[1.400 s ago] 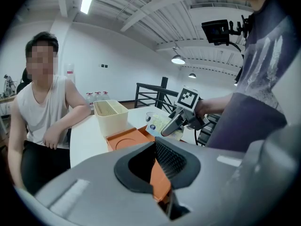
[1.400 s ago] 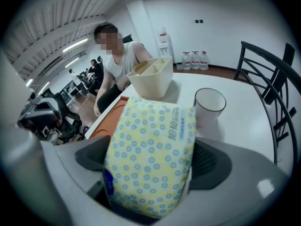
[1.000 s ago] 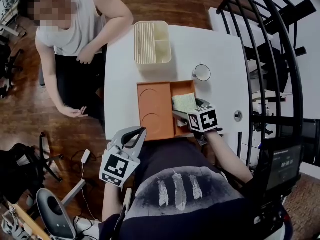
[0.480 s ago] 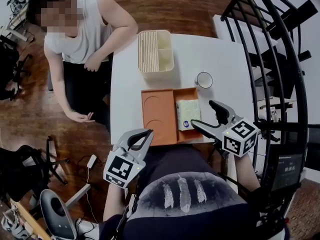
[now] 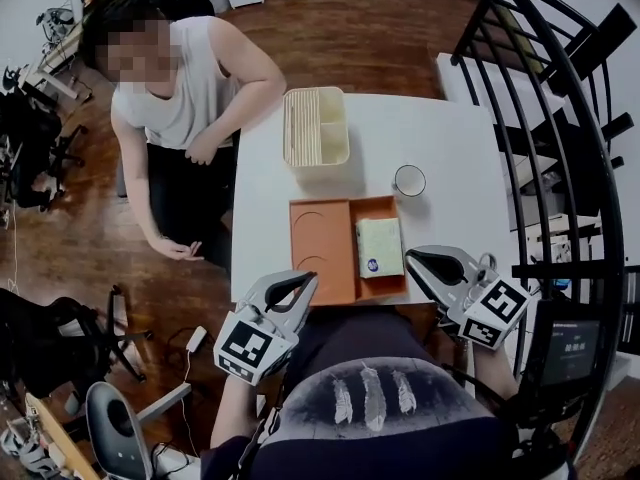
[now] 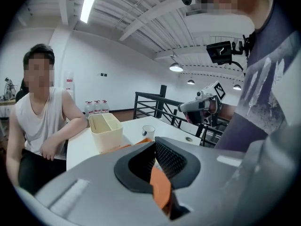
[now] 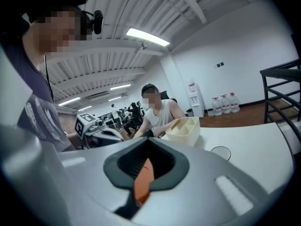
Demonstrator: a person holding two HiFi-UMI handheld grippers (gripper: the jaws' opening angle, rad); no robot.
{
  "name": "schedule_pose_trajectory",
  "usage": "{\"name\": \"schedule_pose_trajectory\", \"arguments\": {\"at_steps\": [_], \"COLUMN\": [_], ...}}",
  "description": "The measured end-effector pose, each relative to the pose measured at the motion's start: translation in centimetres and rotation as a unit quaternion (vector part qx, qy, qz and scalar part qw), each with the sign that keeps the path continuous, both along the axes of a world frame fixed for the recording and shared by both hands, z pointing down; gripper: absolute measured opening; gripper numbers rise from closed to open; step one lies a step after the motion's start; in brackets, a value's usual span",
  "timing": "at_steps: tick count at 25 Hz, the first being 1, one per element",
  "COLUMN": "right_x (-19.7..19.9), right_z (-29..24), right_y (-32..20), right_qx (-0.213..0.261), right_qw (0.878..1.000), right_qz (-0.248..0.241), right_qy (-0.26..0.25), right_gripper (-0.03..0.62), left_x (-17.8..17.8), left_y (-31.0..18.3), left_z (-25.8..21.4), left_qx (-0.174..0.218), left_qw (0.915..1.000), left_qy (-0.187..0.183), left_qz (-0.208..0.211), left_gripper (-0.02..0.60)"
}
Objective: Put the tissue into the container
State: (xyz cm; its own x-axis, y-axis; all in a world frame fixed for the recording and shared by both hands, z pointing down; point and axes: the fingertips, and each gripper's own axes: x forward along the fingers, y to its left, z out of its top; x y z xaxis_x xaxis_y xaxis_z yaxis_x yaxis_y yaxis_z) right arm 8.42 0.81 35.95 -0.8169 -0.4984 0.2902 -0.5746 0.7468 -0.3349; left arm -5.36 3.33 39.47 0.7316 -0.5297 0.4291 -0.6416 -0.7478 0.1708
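The tissue pack (image 5: 378, 247), pale green, lies flat in the right compartment of the orange tray (image 5: 320, 248) on the white table. The cream container (image 5: 316, 126) with dividers stands further back; it also shows in the left gripper view (image 6: 106, 131) and the right gripper view (image 7: 184, 128). My right gripper (image 5: 413, 258) hangs off the table's near edge, right of the tray, shut with nothing in it. My left gripper (image 5: 308, 280) sits just below the tray's near edge, shut and empty too. Through each gripper's closed jaws only a sliver of orange tray shows.
A glass (image 5: 409, 180) stands right of the tray's far corner. A person in a white sleeveless top (image 5: 185, 98) leans an arm on the table's left edge. Black stair railing (image 5: 545, 118) runs along the right. A small round fitting (image 5: 488, 260) sits in the tabletop.
My right gripper left the tissue pack in the tray's right compartment, drew back to the right and toward me, and its jaws went from wide apart to shut. The left gripper barely moved.
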Motion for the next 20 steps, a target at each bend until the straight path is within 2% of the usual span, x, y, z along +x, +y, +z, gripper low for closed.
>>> {"name": "schedule_pose_trajectory", "arguments": {"at_steps": [8, 14, 20], "right_x": [0.7, 0.0, 0.3], "right_z": [1.1, 0.6, 1.5], "right_y": [0.8, 1.3, 0.5], "right_qx": [0.000, 0.016, 0.013], "right_qw": [0.999, 0.998, 0.998], "right_qz": [-0.043, -0.053, -0.063], "right_qy": [-0.022, -0.016, -0.008], "right_gripper": [0.003, 0.003, 0.003], "left_x": [2.5, 2.1, 2.4], "left_y": [-0.5, 0.6, -0.1], "left_z": [-1.7, -2.4, -2.7], "left_qx": [0.025, 0.031, 0.041], "left_qw": [0.9992, 0.9992, 0.9985], "left_qy": [0.023, 0.007, 0.009], "left_qz": [-0.019, -0.022, -0.033], "left_gripper": [0.014, 0.014, 0.014]}}
